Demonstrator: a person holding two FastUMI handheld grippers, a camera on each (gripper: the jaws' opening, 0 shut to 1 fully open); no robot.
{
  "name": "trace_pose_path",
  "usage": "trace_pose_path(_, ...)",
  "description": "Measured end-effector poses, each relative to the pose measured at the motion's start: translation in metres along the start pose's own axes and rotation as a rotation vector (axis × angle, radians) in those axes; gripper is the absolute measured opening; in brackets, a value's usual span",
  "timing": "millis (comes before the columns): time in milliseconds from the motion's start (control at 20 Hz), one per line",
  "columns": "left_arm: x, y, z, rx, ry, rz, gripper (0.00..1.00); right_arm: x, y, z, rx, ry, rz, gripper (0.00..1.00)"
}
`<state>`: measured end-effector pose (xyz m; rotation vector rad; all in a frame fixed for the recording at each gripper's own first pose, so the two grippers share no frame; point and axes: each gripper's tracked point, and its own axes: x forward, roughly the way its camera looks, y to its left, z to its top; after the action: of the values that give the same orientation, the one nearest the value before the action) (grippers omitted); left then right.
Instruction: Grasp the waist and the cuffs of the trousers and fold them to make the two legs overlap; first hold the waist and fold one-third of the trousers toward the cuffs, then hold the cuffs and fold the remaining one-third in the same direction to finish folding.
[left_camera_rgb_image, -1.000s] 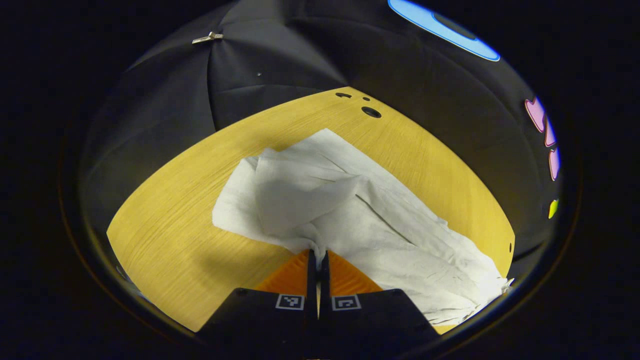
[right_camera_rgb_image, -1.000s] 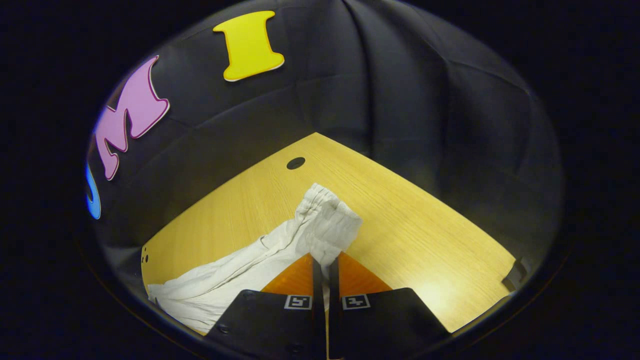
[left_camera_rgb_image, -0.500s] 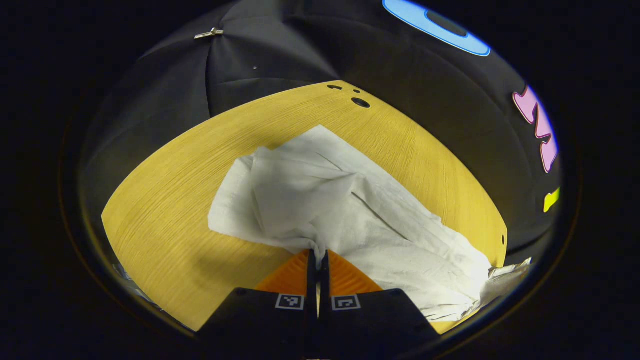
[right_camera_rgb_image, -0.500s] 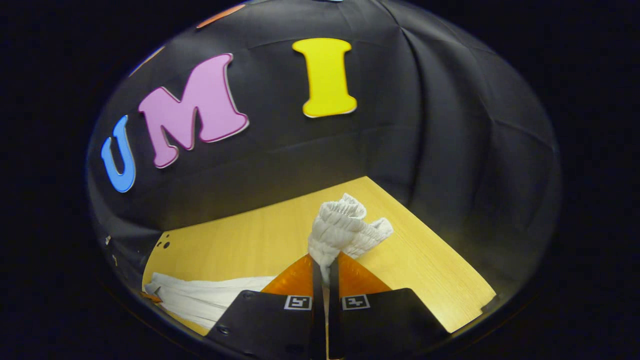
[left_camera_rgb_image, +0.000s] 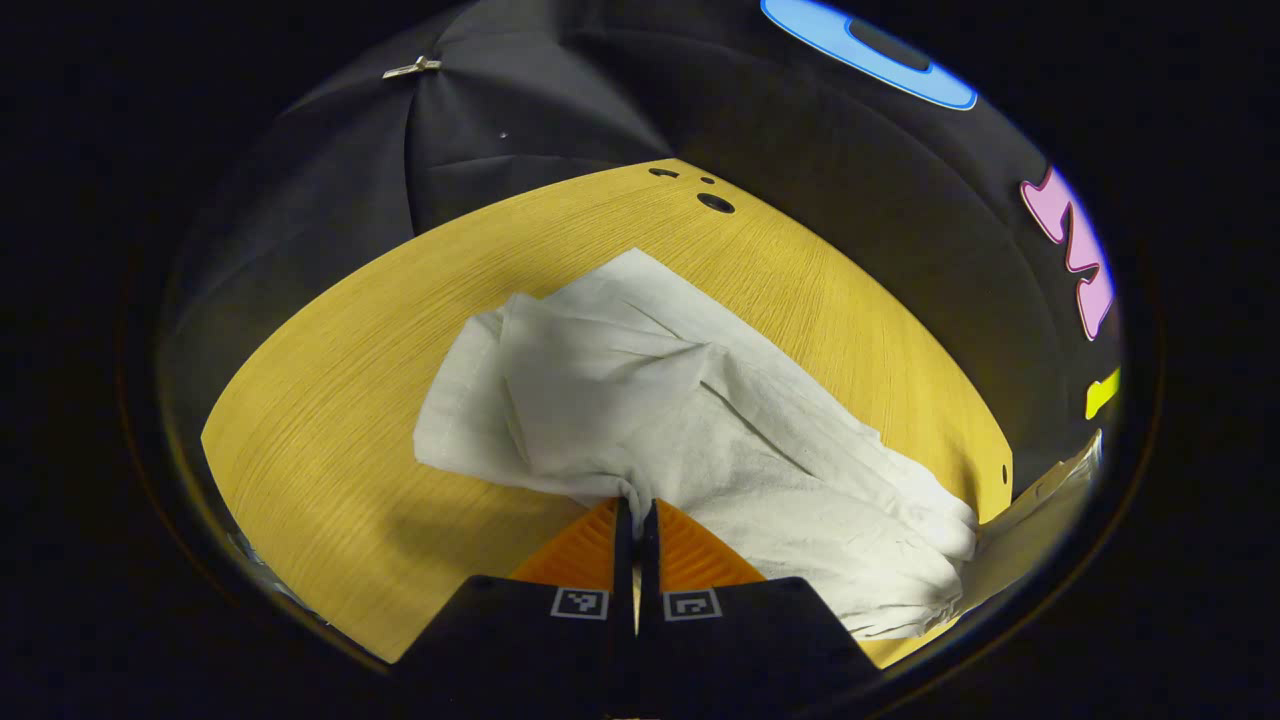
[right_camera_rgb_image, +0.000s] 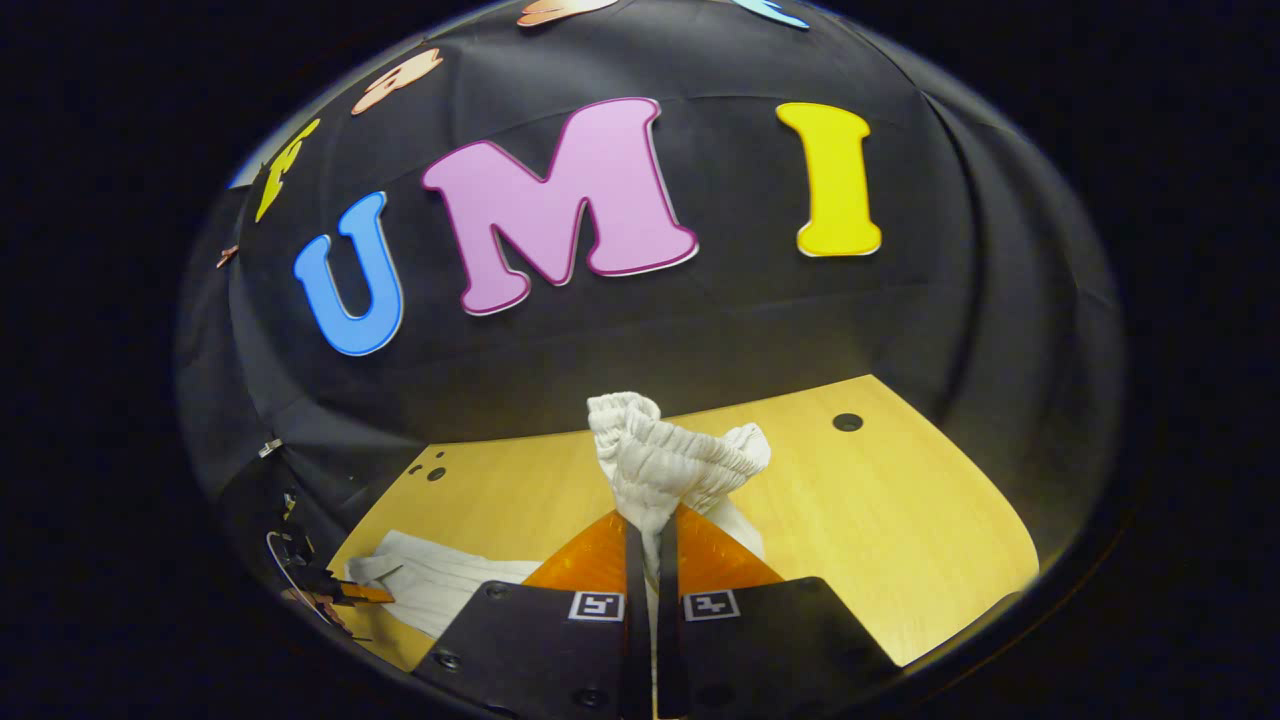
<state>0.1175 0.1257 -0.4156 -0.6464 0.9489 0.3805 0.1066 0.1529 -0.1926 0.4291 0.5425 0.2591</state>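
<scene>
Left tongs (left_camera_rgb_image: 636, 512) are sitting pressed together on a pinch of cloth at the near edge of the trousers (left_camera_rgb_image: 690, 420), low over the tabletop (left_camera_rgb_image: 330, 440). Just beyond their tips the white trousers are lying crumpled, one layer folded over another, spreading ahead and off to the right of the tongs, where the cloth is bunching into a rounded roll near the tabletop's edge. Farther on, bare wood is running to a few dark holes (left_camera_rgb_image: 715, 203) near the far edge, with the wall (left_camera_rgb_image: 520, 110) hanging behind.

Right tongs (right_camera_rgb_image: 647, 530) are likewise pinching the trousers, gripping the gathered waist (right_camera_rgb_image: 665, 460), which is standing up in a ruffled bunch just past their tips, lifted above the tabletop (right_camera_rgb_image: 900, 520). Down to the left of these tongs, the rest of the trousers (right_camera_rgb_image: 430, 575) is lying flat on the wood. Beyond, a hole (right_camera_rgb_image: 847, 421) is showing ahead and to the right.
</scene>
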Motion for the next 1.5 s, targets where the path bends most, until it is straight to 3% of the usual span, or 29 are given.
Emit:
trace_pose_path(400,-0.001,-0.001,0.001,0.027,-0.026,-0.039,0.06,0.029,0.096,-0.11,-0.137,0.177,0.11,0.07)
trace_pose_path(650,-0.001,0.001,0.001,0.074,-0.014,-0.02,0.06,0.044,0.12,-0.187,-0.189,0.342,0.148,0.07)
trace_pose_path(800,-0.001,0.0,0.0,0.065,-0.021,-0.022,0.06,0.046,0.128,-0.222,-0.153,0.454,0.167,0.07)
trace_pose_path(900,-0.001,0.0,0.001,0.058,-0.022,-0.028,0.06,0.041,0.134,-0.232,-0.117,0.51,0.191,0.13)
trace_pose_path(1000,-0.001,0.0,0.0,0.053,-0.02,-0.035,0.06,0.039,0.144,-0.232,-0.085,0.511,0.23,0.29)
trace_pose_path(1150,-0.001,0.0,0.001,0.037,-0.023,-0.039,0.06,0.027,0.169,-0.219,-0.024,0.486,0.317,0.79)
trace_pose_path(1350,-0.001,0.0,0.001,0.034,-0.025,-0.039,0.06,0.006,0.163,-0.203,0.065,0.493,0.343,0.79)
trace_pose_path(1500,-0.002,0.0,0.002,0.025,-0.031,-0.045,0.06,-0.016,0.125,-0.182,0.127,0.462,0.299,0.81)
